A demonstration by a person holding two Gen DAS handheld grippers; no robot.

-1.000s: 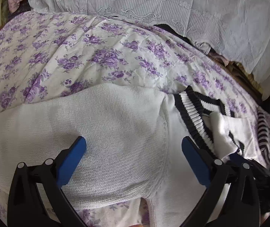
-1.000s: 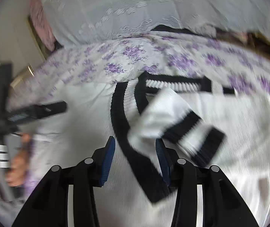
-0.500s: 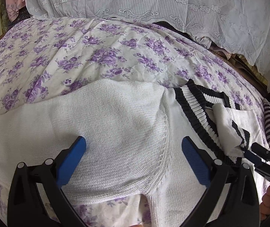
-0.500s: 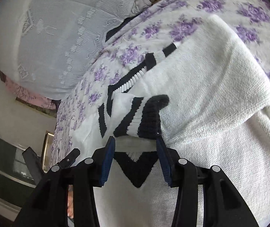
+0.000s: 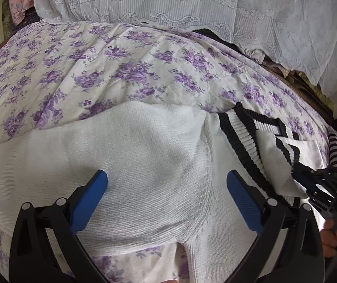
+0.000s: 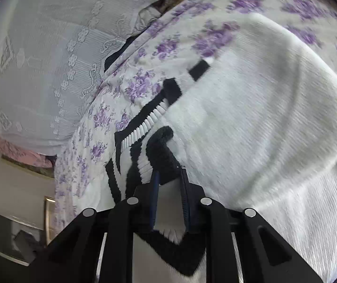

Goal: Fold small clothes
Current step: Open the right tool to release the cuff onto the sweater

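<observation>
**Right jaws close on the sleeve cuff**

The white knit sweater lies spread flat on the purple-flowered bedspread, its black-and-white ribbed V-neck turned toward the lace-covered cushion at the far edge of the bed. One sleeve is folded in over the sweater's chest, and its striped cuff rests just beside the neckline.

What has changed sits at that cuff: the right gripper had its jaws partly apart with the cuff lying ahead of them, and they have just been closing — they now stand narrow, the blue pads pinching the black band of the cuff between them. The right gripper has also rolled over the last second, so the sweater now runs slantwise across its view. Seen from the left wrist, it sits at the sweater's right edge with the person's hand behind it.

The left gripper has stayed where it was, over the sweater's underarm, jaws wide and holding nothing; its pads hover above the knit or rest lightly on it — which, I cannot tell.

With the cuff now gripped, the sleeve can probably be drawn and laid straight across the body; the fold proper looks barely begun.
</observation>
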